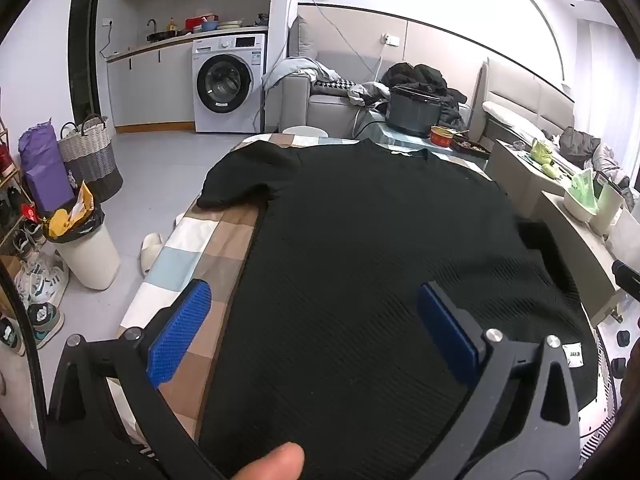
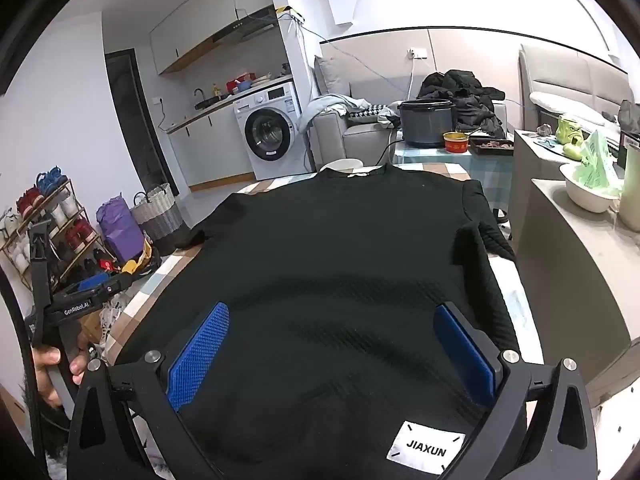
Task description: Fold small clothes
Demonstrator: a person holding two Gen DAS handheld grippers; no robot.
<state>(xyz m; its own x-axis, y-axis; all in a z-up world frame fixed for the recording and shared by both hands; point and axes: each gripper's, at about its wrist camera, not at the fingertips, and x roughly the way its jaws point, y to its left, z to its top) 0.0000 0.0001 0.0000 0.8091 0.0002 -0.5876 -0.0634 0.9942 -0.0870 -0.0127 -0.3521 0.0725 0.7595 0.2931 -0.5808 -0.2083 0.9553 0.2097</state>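
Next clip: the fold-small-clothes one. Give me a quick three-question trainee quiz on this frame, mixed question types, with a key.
1. True or false: the black ribbed knit T-shirt lies spread flat on the checked tablecloth.
2. The left gripper and right gripper are: A) both open B) both shut C) one of each
3. Fill in: the white label at the shirt's hem reads ____.

Key: 1 true; 2 A; 3 JIAXUN

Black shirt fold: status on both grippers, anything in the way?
Left gripper open, right gripper open, both over the hem, nothing held. Black shirt spread flat on checked table, unfolded. Nothing lying on the shirt.
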